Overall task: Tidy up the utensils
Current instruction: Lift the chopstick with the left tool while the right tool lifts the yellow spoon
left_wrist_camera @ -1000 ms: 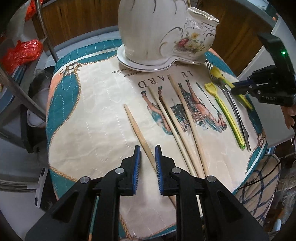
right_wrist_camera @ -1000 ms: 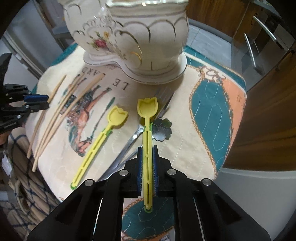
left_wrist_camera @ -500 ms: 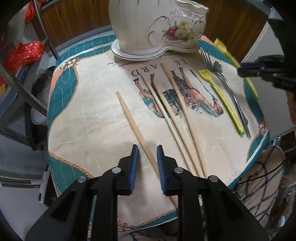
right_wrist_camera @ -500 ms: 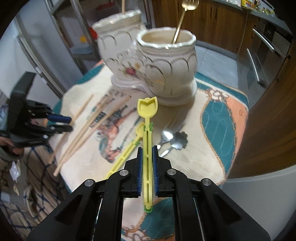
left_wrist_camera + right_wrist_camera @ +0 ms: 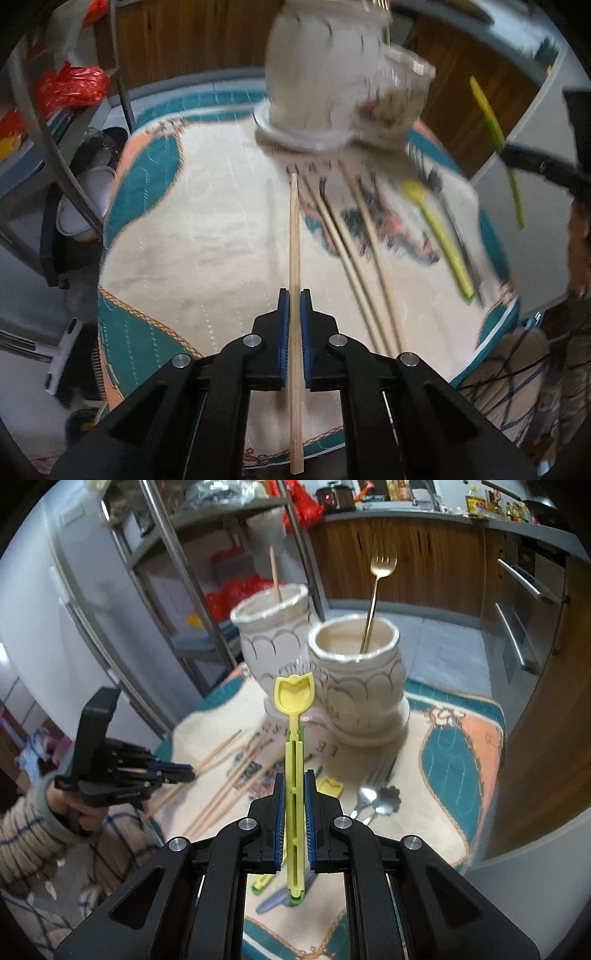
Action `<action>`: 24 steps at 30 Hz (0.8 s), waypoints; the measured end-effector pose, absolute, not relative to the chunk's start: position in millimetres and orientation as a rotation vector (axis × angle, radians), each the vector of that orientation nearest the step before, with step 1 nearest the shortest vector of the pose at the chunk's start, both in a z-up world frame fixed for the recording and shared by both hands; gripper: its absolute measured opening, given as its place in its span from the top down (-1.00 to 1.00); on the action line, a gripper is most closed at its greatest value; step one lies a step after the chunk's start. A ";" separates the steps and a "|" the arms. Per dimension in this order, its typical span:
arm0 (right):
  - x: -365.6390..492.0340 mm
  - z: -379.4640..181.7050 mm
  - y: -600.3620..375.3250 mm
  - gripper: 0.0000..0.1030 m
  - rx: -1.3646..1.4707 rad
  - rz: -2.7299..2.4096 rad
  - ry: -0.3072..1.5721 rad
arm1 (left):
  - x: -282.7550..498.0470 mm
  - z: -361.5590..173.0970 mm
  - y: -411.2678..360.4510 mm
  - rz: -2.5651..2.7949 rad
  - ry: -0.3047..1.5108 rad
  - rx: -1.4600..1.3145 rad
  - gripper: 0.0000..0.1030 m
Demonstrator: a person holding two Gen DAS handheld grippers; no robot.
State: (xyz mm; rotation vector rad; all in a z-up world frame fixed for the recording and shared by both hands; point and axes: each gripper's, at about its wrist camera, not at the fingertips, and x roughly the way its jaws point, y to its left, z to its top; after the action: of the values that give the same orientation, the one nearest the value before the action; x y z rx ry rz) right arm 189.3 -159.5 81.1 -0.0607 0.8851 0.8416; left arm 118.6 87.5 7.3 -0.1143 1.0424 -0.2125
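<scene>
My left gripper (image 5: 294, 306) is shut on a wooden chopstick (image 5: 294, 236) and holds it over the cloth-covered table (image 5: 207, 236). Three more chopsticks (image 5: 354, 251) and a yellow tulip spoon (image 5: 439, 229) lie on the cloth. My right gripper (image 5: 294, 790) is shut on another yellow tulip spoon (image 5: 294, 716), raised above the table, in front of the white ceramic double holder (image 5: 354, 686). The holder's right cup has a gold fork (image 5: 375, 598) in it, the left cup a chopstick (image 5: 275, 576). The left gripper also shows in the right wrist view (image 5: 184, 771).
A metal spoon and a flower-ended utensil (image 5: 380, 799) lie on the cloth by the holder. A metal shelf rack (image 5: 55, 140) with red bags stands left of the table. Wooden cabinets (image 5: 424, 550) and an oven are behind.
My left gripper has closed on the lone chopstick and lifted it. My right gripper has raised the yellow spoon higher, up toward the holder's cups.
</scene>
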 end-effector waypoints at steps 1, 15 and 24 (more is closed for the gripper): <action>189.8 81.7 -160.9 0.79 -0.046 0.841 0.874 | 117.1 13.4 92.2 -0.222 1.002 -0.141 0.90; 210.9 100.5 -161.5 0.79 0.173 0.792 0.627 | 111.5 110.9 104.1 -0.319 0.332 -0.324 0.90; 227.5 124.6 -146.4 0.79 0.183 0.720 0.423 | 154.6 146.2 82.9 -0.277 0.101 -0.286 0.90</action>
State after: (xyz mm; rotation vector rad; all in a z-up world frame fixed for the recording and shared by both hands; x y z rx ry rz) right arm 227.5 -146.4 124.6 0.1831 0.4231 0.7204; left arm 154.6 82.9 146.2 -0.2864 0.1008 -0.2769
